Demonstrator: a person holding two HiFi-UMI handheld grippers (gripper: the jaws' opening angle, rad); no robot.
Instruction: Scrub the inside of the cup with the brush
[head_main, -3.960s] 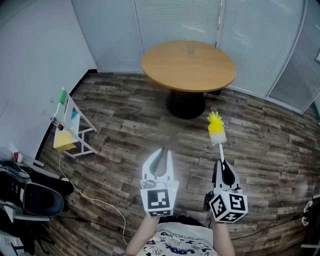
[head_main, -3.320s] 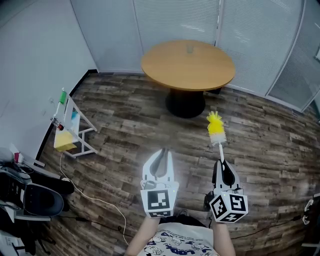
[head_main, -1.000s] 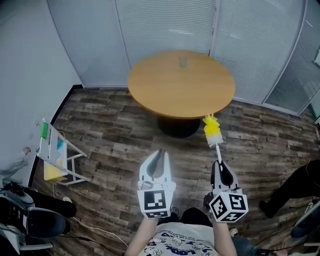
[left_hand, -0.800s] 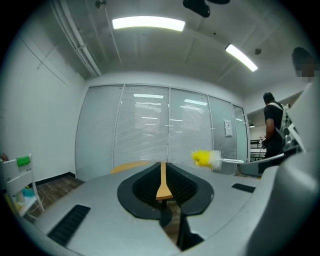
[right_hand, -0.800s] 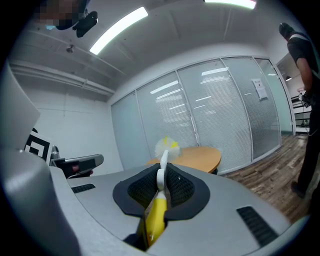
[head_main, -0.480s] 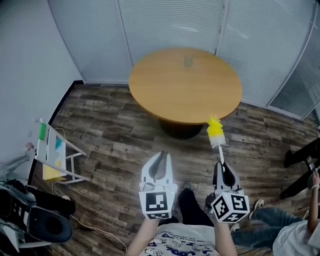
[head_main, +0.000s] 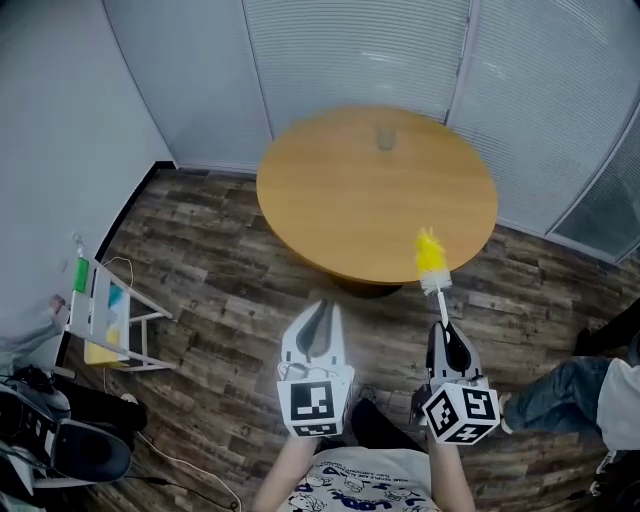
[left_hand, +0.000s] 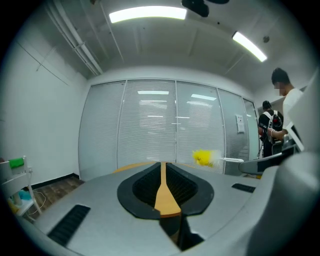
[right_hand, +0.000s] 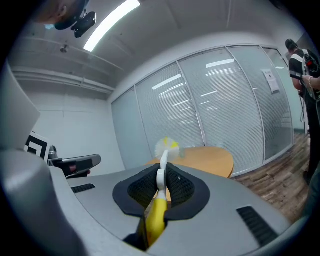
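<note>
A small clear cup (head_main: 385, 138) stands on the far side of the round wooden table (head_main: 330, 205). My right gripper (head_main: 444, 337) is shut on the yellow handle of the brush (head_main: 431, 258), whose yellow and white bristle head points up over the table's near edge. The right gripper view shows the same brush (right_hand: 164, 148) sticking out from between the jaws. My left gripper (head_main: 317, 320) is shut with nothing in it, held level beside the right one; in the left gripper view its jaws (left_hand: 162, 172) are pressed together. Both grippers are well short of the cup.
A white rack (head_main: 105, 310) with coloured items stands on the wood floor at the left, by a black chair (head_main: 60, 440). Glass walls with blinds (head_main: 370, 50) close the room behind the table. A person's legs (head_main: 575, 385) show at the right; another person (left_hand: 272, 125) stands at the right.
The table has come closer and now fills the middle of the head view; the brush head now lies over its near edge. Both grippers keep their pose and grip.
</note>
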